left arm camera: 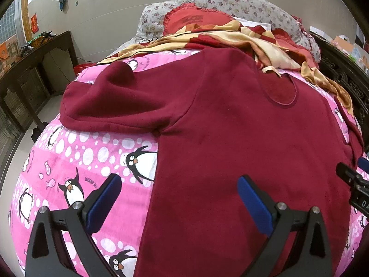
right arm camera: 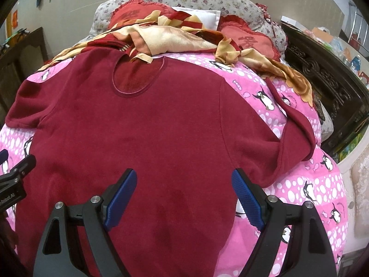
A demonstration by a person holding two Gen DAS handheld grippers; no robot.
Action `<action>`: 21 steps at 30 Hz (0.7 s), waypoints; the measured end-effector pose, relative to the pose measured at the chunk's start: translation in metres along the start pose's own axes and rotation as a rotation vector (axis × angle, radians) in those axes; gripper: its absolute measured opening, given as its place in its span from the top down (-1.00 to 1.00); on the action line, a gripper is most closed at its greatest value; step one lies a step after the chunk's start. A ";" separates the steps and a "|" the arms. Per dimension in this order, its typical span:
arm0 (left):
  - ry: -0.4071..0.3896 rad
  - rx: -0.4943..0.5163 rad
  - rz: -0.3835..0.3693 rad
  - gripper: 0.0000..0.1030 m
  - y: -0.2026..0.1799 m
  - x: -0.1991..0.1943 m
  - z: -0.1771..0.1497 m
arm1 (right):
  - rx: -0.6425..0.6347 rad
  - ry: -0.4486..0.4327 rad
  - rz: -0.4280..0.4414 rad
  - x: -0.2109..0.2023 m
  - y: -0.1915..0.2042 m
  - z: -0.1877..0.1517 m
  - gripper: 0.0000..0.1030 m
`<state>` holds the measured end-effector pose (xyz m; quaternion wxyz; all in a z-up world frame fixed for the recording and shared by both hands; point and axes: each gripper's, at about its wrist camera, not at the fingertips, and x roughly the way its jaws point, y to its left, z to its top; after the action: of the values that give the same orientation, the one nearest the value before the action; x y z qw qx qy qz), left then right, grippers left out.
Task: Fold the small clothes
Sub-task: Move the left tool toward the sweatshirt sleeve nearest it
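So the maroon top (right arm camera: pixel 147 124) is laid out flat, front up, on the penguin quilt (left arm camera: pixel 92 152), neckline at the far end and hem near. Both sleeves are out to the sides, though the right one is doubled back on itself a bit. Looks like the very start of the fold, nothing tucked in yet.

Left gripper (left arm camera: pixel 180 205) hangs over the top's left edge, jaws wide apart, holding nothing. Right gripper (right arm camera: pixel 184 198) is over the lower right of the body, jaws also apart and empty.

I'd guess the next move is pinching a sleeve or side edge and bringing it across the middle, which means coming down low enough to catch just the top and not the quilt.

The striped blanket (right arm camera: pixel 166 37) bunched at the far end touches the collar, so it could snag. Pillows (left arm camera: pixel 230 2) are behind that, well out of the way.
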<state>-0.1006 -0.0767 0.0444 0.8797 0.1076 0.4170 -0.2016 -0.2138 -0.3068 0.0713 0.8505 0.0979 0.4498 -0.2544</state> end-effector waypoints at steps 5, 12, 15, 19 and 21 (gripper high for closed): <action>0.000 -0.002 -0.001 -0.99 0.001 0.001 0.001 | 0.005 0.005 0.006 0.002 -0.001 0.001 -0.83; 0.000 -0.001 0.000 -0.99 0.002 0.001 0.001 | -0.010 0.008 0.002 0.004 0.001 0.002 -0.83; -0.002 -0.005 -0.001 -0.99 0.002 0.001 0.001 | -0.015 0.011 -0.002 0.006 0.003 0.002 -0.83; -0.003 -0.015 0.000 -0.99 0.004 0.004 0.003 | -0.016 0.011 -0.002 0.007 0.003 0.002 -0.83; -0.002 -0.019 -0.001 -0.99 0.005 0.005 0.004 | -0.016 0.009 -0.003 0.007 0.003 0.002 -0.83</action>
<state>-0.0930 -0.0746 0.0429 0.8810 0.0990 0.4180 -0.1983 -0.2073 -0.3070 0.0671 0.8488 0.0918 0.4559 -0.2517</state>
